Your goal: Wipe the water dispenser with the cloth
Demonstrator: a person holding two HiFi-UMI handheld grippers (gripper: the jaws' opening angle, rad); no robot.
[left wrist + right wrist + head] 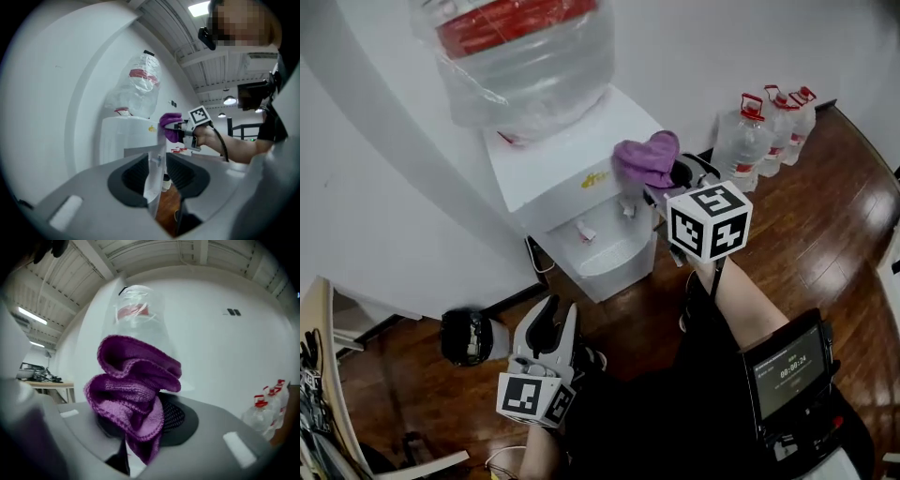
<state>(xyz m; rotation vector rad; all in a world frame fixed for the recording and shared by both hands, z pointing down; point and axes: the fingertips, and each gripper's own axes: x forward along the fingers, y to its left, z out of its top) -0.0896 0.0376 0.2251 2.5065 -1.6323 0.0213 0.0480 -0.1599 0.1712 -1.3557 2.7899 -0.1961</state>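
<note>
The white water dispenser [567, 173] stands against the wall with a plastic-wrapped bottle [525, 56] on top. A crumpled purple cloth [647, 157] rests against the dispenser's upper front right corner, and my right gripper [670, 173] is shut on it. In the right gripper view the cloth [133, 385] bulges out of the jaws and hides the fingertips. My left gripper [551, 319] hangs low in front of the dispenser, shut and holding nothing. The left gripper view shows only a thin slit at its jaws [157, 180], with the dispenser [126, 136] and the cloth [169, 125] beyond.
Three large water bottles [764, 131] with red caps stand on the wooden floor to the dispenser's right. A black round object [467, 336] lies on the floor at its left. A table edge [319, 375] runs along the far left.
</note>
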